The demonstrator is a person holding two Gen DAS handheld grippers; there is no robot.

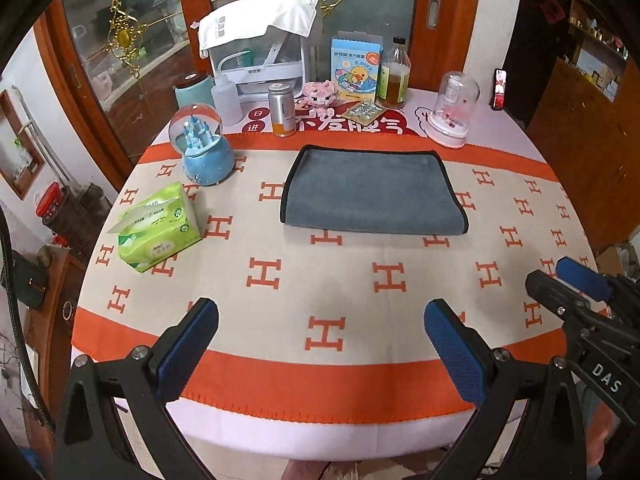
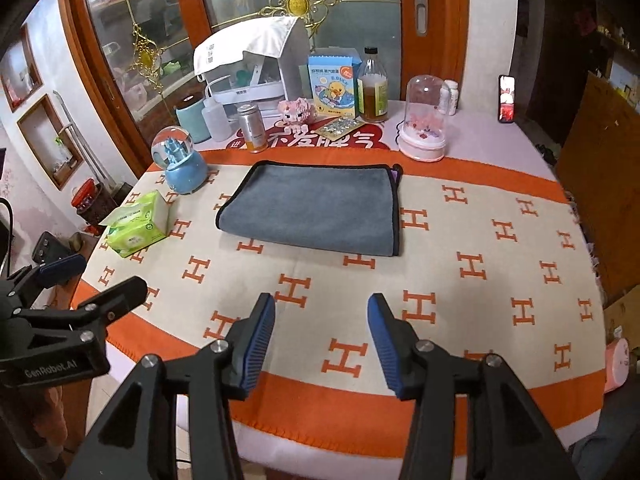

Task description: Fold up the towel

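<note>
Left wrist view: the left gripper [image 1: 320, 332] sits at the bottom of the frame with its two blue-padded fingers spread wide and holding nothing, above the near orange band of the tablecloth [image 1: 360, 280]. The right gripper [image 2: 322, 336], seen from its own camera, is likewise spread and empty, hovering over the near part of the table.

Farther out, well apart from both grippers, the towel [image 1: 372, 192] lies flat toward the far side of the cloth. It is grey with a dark bound edge, and appears already doubled over, with its fold along the near side and its stacked edges at the far side and the ends.

It looks like soft, plush microfibre: light, limp, not fragile, likely to sag and drape when lifted and to drag a little on the woven cloth. The bound corners at either end seem the firmest places to pinch, catching both layers together.

A snow globe [image 1: 202, 148] and a tissue pack [image 1: 156, 228] stand to its left; a glass dome ornament [image 1: 452, 112] stands beyond its far right corner.
</note>
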